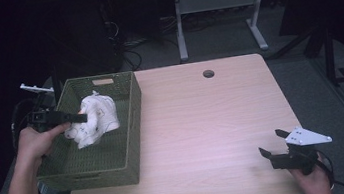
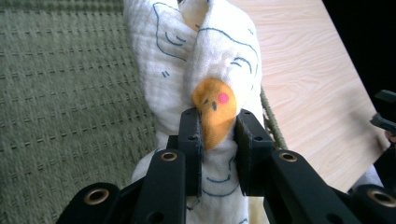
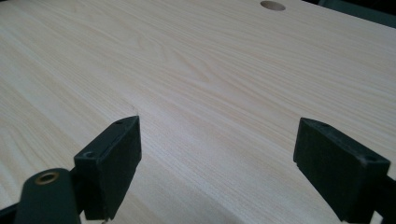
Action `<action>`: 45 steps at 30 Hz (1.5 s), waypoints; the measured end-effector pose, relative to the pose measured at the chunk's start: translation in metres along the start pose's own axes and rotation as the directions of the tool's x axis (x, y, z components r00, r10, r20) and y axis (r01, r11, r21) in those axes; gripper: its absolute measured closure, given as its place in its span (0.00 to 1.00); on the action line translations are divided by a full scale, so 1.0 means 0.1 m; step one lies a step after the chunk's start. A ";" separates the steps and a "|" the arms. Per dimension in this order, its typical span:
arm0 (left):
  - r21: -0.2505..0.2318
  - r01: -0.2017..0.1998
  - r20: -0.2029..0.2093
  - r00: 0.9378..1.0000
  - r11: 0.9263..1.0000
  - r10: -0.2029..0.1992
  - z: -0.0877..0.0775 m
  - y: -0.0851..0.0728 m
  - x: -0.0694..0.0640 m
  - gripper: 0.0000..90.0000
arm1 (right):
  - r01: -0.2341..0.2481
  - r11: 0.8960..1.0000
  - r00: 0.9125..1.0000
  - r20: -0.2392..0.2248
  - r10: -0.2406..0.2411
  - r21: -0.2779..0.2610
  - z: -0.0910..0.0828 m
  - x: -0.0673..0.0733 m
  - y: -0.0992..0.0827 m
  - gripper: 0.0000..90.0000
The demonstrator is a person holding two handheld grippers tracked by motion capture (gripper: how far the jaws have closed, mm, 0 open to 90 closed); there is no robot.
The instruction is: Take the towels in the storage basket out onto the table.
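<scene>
My 2 grippers: right idle, left busy
My right gripper (image 1: 273, 145) sits near me over the table (image 1: 203, 123), jaws spread wide; farther off, my left gripper (image 2: 218, 135) is clamped on the white printed cloth (image 1: 93, 118) inside the green basket (image 1: 132, 132)

A white muslin cloth (image 1: 93, 118) printed with thin blue line drawings and an orange patch bearing a pink dot is bunched into a loose upright bundle. It sits in the far half of an olive-green woven rectangular basket (image 1: 130, 138) with cut-out handles, at the table's left side. Whether its lower folds rest on the basket floor is hard to tell.
</scene>
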State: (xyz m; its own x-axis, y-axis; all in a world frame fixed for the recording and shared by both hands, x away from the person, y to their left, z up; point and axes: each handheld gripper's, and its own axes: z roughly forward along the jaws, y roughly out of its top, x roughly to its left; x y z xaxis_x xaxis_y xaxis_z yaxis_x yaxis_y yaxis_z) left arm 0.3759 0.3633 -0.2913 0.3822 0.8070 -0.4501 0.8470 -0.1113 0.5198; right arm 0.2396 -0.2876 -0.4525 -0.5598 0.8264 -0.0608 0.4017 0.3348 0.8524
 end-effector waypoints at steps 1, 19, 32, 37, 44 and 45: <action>-0.004 0.002 0.008 1.000 1.000 -0.002 -0.01 0.00 -0.01 0.82 | -0.001 1.000 1.000 0.000 0.001 0.000 0.00 0.00 0.00 0.16; -0.064 -0.013 0.070 0.997 0.998 0.018 -0.18 0.10 -0.19 0.82 | -0.002 1.000 1.000 0.004 0.002 0.002 0.01 -0.01 0.00 0.16; -0.098 -0.034 0.097 0.994 0.995 0.044 -0.30 0.22 -0.39 0.82 | 0.000 1.000 1.000 0.008 0.000 -0.005 0.00 -0.02 0.00 0.16; -0.101 -0.055 0.119 0.991 0.993 0.067 -0.30 0.28 -0.51 0.82 | -0.005 1.000 1.000 0.008 0.005 -0.006 -0.01 -0.02 0.01 0.16; -0.097 -0.079 0.128 0.988 0.992 0.091 -0.28 0.34 -0.66 0.82 | 0.005 1.000 1.000 0.007 -0.005 -0.005 -0.01 -0.02 0.01 0.16; -0.095 -0.084 0.131 0.987 0.992 0.096 -0.27 0.35 -0.68 0.82 | 0.005 1.000 1.000 0.008 -0.005 -0.005 -0.01 -0.02 0.01 0.16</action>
State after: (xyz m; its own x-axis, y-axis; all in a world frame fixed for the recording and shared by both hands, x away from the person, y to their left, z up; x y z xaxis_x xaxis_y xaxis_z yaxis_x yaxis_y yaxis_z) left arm 0.3699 0.3203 -0.2231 0.5071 0.7096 -0.4891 0.7730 -0.1236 0.6223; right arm 0.2407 -0.2889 -0.4511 -0.5557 0.8285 -0.0695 0.3951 0.3367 0.8547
